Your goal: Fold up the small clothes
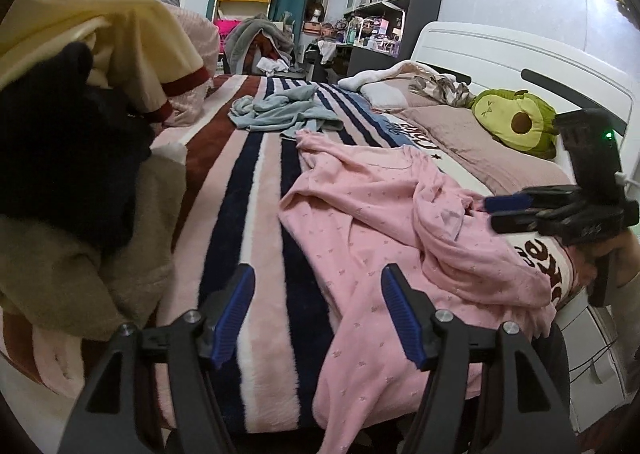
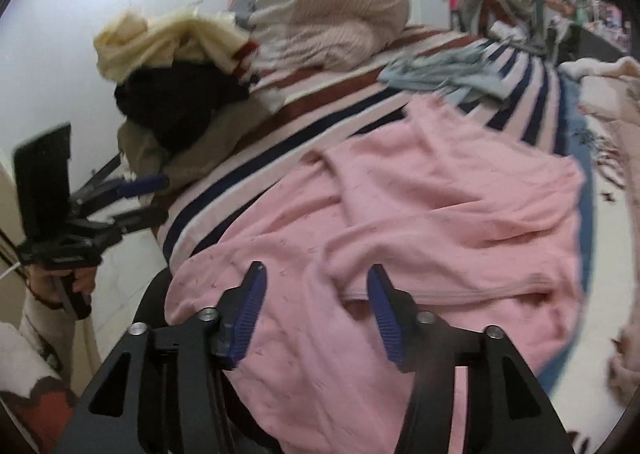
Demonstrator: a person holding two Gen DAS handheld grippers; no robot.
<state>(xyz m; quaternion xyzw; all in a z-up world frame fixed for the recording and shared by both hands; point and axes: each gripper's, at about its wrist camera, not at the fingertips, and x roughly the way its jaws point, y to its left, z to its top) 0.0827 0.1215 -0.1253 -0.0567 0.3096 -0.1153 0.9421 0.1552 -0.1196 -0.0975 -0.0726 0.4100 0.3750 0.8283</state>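
A crumpled pink garment with a small print lies on the striped blanket and hangs over the bed's near edge. My left gripper is open over the blanket at the garment's left edge, with nothing between its blue pads. In the right wrist view, my right gripper is open just above the pink garment; the cloth lies under the pads, not pinched. Each gripper shows in the other's view: the right gripper at the garment's right side, the left gripper at the bed's left corner.
A heap of cream, black and olive clothes sits on the bed at the left. A light blue garment lies further back. An avocado plush and pillows lie by the white headboard. Shelves and a chair with clothes stand beyond.
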